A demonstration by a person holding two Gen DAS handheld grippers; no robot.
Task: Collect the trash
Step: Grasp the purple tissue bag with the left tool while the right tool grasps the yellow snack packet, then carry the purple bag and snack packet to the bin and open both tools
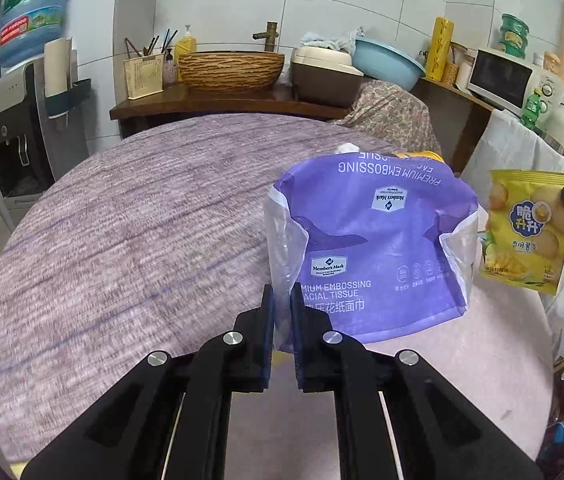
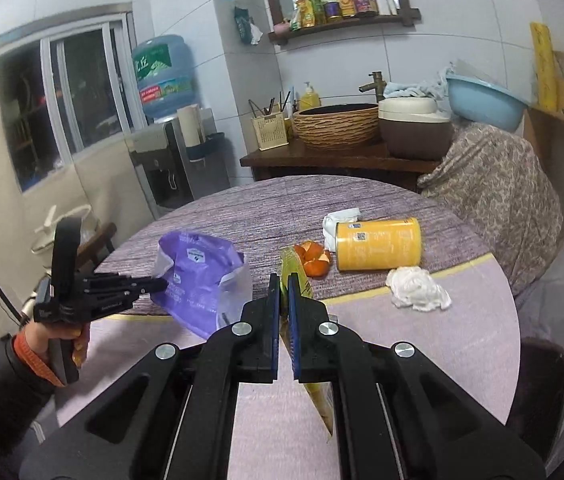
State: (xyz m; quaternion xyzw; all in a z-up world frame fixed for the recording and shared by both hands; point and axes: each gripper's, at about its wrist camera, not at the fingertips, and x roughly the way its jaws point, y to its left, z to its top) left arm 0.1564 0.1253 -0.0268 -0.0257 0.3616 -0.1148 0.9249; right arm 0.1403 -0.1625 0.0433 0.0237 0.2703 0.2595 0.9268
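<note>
My left gripper [image 1: 281, 300] is shut on the clear edge of a purple tissue-pack wrapper [image 1: 374, 240], held up over the round table [image 1: 122, 240]. From the right wrist view the same wrapper [image 2: 198, 276] hangs from the left gripper [image 2: 158, 282], which a hand holds at the left. My right gripper [image 2: 284, 282] is shut on a yellow snack bag [image 2: 300, 276], seen edge-on between its pads; the left wrist view shows that bag [image 1: 530, 232] hanging at the right. On the table lie a yellow can [image 2: 378, 244], orange peel [image 2: 314, 260] and two crumpled white tissues [image 2: 418, 288].
Behind the table stands a wooden counter [image 2: 322, 160] with a woven basin, a utensil holder and a brown cooker. A water dispenser [image 2: 178, 152] is at the left, a cloth-covered shape [image 2: 494, 192] and a blue basin at the right. A microwave [image 1: 502, 76] sits far right.
</note>
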